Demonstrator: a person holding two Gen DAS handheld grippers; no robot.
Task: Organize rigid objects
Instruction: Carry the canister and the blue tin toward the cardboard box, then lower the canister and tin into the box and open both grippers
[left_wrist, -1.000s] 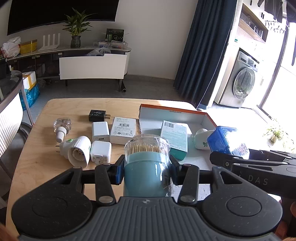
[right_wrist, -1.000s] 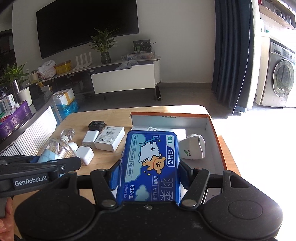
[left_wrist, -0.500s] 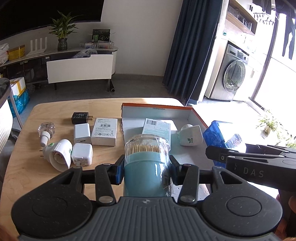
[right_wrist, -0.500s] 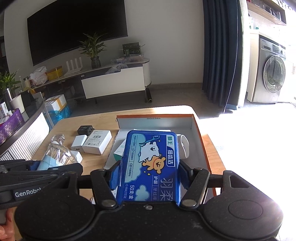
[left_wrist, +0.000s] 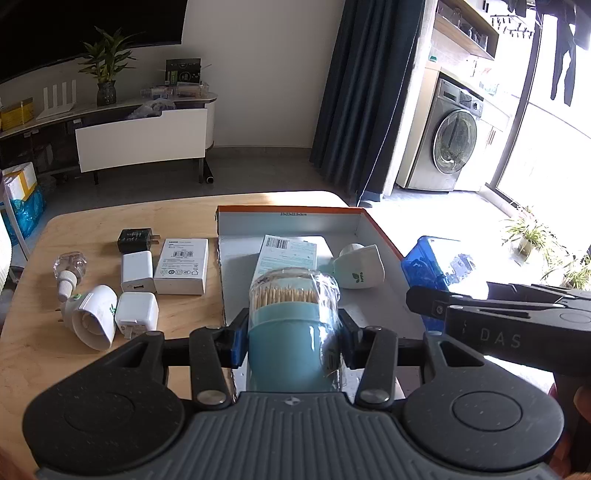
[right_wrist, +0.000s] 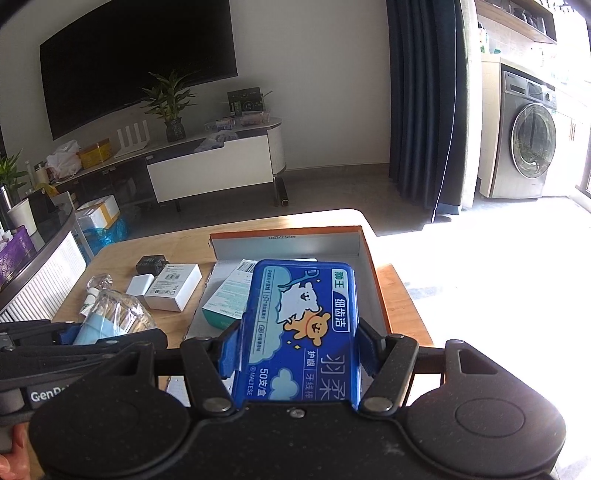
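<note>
both grippers have drifted toward the orange-rimmed white cardboard box (left_wrist: 364, 223) on the tabletop (left_wrist: 33, 343); left gripper (left_wrist: 293, 334) clenches a teal toothpick jar (left_wrist: 293, 332) above the box's near edge, right gripper (right_wrist: 301, 345) clamps a blue plastic floss-pick case (right_wrist: 301, 328) over the box.

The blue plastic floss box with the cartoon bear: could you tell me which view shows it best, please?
The right wrist view: the blue plastic floss box fills the centre, label readable. The left wrist view shows only a glare-washed corner.

Place: a home living room
Wall: large dark television (right_wrist: 136, 66) above a low media console (right_wrist: 207, 166)
Decor: potted plant (right_wrist: 170, 107), dark curtain (right_wrist: 424, 110)
Side area: washing machine (right_wrist: 532, 147), hanging clothes (left_wrist: 561, 48)
</note>
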